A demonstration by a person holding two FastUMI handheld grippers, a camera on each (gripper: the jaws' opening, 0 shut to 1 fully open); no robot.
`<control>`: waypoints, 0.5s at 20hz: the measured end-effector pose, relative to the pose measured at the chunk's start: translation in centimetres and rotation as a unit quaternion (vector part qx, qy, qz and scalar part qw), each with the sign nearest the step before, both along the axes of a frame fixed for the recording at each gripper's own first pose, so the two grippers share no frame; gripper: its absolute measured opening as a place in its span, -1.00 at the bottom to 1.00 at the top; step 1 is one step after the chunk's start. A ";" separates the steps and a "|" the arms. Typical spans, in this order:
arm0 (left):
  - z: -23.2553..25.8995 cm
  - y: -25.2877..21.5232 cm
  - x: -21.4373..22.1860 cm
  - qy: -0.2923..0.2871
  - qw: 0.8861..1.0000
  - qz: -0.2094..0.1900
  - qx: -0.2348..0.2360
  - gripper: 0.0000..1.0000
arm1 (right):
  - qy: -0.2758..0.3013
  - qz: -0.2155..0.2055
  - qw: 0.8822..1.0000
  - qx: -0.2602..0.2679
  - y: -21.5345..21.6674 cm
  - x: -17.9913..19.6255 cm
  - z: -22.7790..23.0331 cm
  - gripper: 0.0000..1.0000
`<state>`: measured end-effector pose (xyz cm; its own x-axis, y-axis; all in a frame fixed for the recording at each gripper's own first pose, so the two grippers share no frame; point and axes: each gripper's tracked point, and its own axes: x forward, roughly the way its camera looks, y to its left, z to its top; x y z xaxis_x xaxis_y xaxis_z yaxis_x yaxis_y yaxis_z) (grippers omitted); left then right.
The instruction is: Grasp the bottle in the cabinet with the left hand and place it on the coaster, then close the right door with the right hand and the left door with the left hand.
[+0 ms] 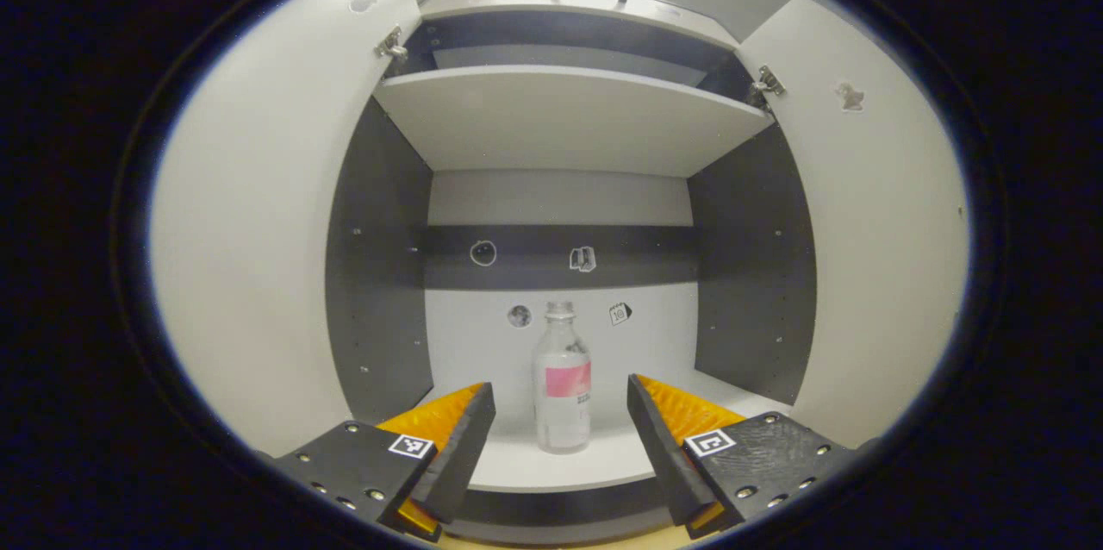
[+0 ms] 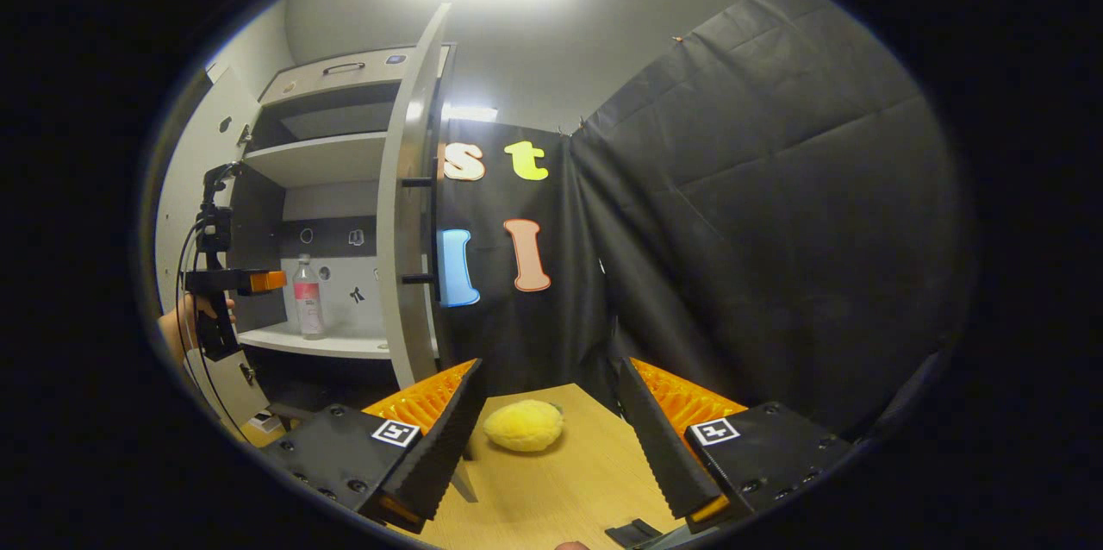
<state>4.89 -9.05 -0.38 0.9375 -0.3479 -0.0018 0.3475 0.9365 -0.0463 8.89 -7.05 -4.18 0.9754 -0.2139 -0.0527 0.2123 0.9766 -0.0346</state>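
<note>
1 bottle (image 1: 562, 382), 2 doors (image 1: 250, 231), 1 lemon (image 2: 522, 426).

Right gripper (image 2: 547, 412) spread wide over a wooden table (image 2: 560, 490), cabinet (image 2: 332, 214) standing open off to one side.

Between its parted fingers lay a yellow plush (image 2: 523, 426) on the tabletop, touched by neither finger. Farther off, the right door (image 2: 412, 222) stood swung out — seen nearly edge-on, its two dark handle posts projecting. Inside on the lower shelf (image 2: 327, 343) stood the bottle (image 2: 307, 296), upright, clear with a pink label. Just in front of the shelf the left gripper (image 2: 263, 280) pointed toward the bottle, apart from it, gripped from below by a hand (image 2: 185, 319) — cables hung from it.
</note>
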 end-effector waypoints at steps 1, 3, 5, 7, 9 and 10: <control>0.0 0.2 -0.3 0.006 1.000 -0.005 0.005 0.80 | 0.001 -0.009 1.000 -0.005 -0.1 0.1 0.0 0.96; -0.2 0.2 -0.4 0.016 1.000 -0.009 0.014 0.80 | 0.002 -0.025 1.000 -0.008 -0.5 0.1 -0.2 0.96; -0.3 0.0 -0.4 0.023 0.999 -0.015 0.018 0.80 | 0.004 -0.040 0.999 -0.006 -0.7 0.1 -0.4 0.96; 0.0 0.2 -0.4 0.026 0.999 -0.008 0.024 0.80 | 0.007 -0.053 0.999 -0.004 -1.1 -0.1 -0.7 0.96; -0.2 0.2 -0.4 0.030 0.999 -0.002 0.026 0.80 | 0.010 -0.061 0.998 -0.007 -1.3 -0.3 -0.8 0.96; -0.1 0.2 -0.3 0.033 0.999 0.001 0.025 0.80 | 0.011 -0.064 0.998 -0.009 -1.4 -0.4 -0.8 0.96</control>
<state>4.56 -8.84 -0.50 0.9354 -0.3442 -0.0809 0.3435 0.9389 -0.0224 8.52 -8.41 -4.95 0.9388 -0.3373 -0.0695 0.3336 0.9409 -0.0591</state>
